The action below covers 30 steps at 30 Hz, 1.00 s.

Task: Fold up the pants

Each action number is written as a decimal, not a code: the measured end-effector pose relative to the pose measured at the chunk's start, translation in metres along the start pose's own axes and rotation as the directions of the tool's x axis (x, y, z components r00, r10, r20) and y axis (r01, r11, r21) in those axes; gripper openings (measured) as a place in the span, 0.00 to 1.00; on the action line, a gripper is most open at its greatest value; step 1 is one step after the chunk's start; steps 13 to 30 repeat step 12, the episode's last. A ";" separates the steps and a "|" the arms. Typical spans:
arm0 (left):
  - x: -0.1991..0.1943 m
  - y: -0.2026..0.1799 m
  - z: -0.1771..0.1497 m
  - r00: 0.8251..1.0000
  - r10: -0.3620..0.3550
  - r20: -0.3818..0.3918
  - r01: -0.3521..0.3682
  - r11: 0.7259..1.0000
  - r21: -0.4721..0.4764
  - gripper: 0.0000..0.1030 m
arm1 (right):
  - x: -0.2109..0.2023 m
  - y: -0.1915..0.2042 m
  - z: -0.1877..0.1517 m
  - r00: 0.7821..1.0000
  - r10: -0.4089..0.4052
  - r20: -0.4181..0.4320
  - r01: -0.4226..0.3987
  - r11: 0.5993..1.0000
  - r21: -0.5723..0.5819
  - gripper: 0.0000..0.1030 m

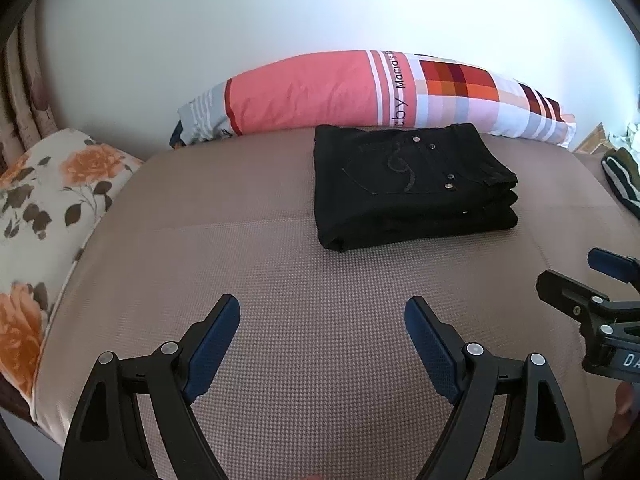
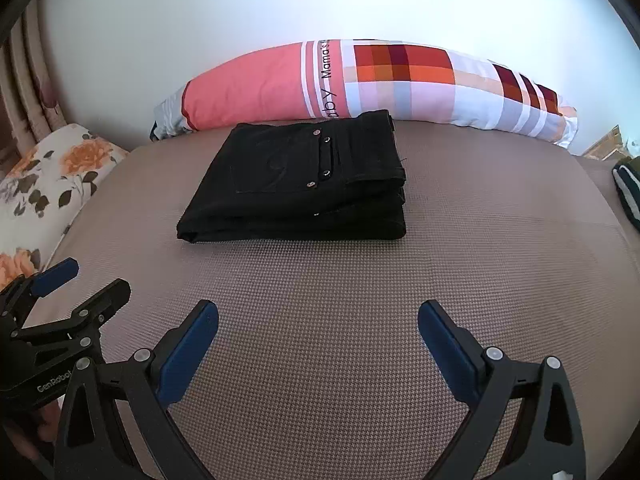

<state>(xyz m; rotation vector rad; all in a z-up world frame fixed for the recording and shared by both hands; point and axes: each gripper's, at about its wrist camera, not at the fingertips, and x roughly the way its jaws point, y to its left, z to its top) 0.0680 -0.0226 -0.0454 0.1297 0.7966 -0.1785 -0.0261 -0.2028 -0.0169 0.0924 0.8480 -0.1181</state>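
Black pants lie folded in a neat rectangular stack on the tan bed surface, pocket with metal studs on top, near the far pillow. They also show in the right wrist view. My left gripper is open and empty, well short of the stack and a little to its left. My right gripper is open and empty, also short of the stack. Each gripper shows at the edge of the other's view: the right one, the left one.
A long pink and checked pillow lies against the white wall behind the pants. A floral cushion sits at the left edge of the bed. Dark striped clothing lies at the right edge.
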 end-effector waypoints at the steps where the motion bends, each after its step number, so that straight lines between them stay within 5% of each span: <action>1: 0.000 0.000 -0.001 1.000 0.003 0.003 -0.003 1.000 0.002 0.82 | 0.000 0.000 0.000 1.000 0.002 0.000 -0.002 1.000 0.000 0.96; 30: 0.001 0.001 -0.002 1.000 0.004 -0.003 -0.004 1.000 -0.004 0.82 | 0.005 0.002 -0.002 1.000 0.010 -0.015 -0.010 1.000 -0.002 0.96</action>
